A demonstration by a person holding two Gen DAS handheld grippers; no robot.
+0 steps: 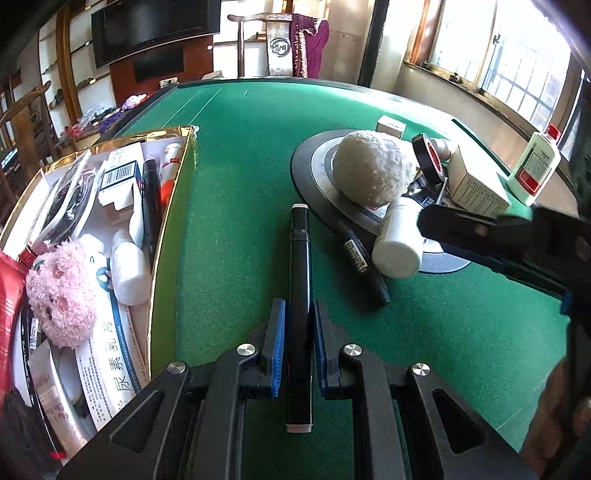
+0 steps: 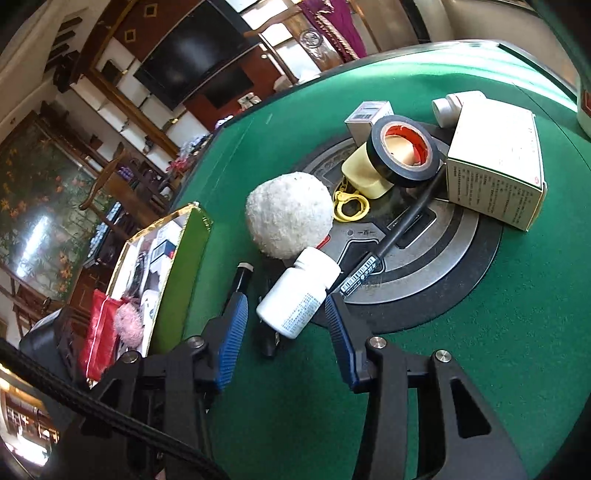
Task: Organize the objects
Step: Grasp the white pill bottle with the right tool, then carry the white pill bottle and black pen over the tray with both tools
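My left jaws clamp a black marker (image 1: 299, 295); the box (image 1: 168, 206) sits to their left. My right jaws stand half-wide around the white bottle (image 2: 295, 295), not yet pinching. I should centre them mid-body before squeezing.

Green felt table (image 1: 258, 155): gold-edged box (image 1: 168, 206) at left, round centre plate (image 2: 424, 266), white bottle (image 1: 535, 166).

Home living room, probably: wall television (image 1: 155, 29), wooden shelving (image 2: 122, 99), green mahjong table (image 1: 236, 206), barred windows (image 1: 517, 62).
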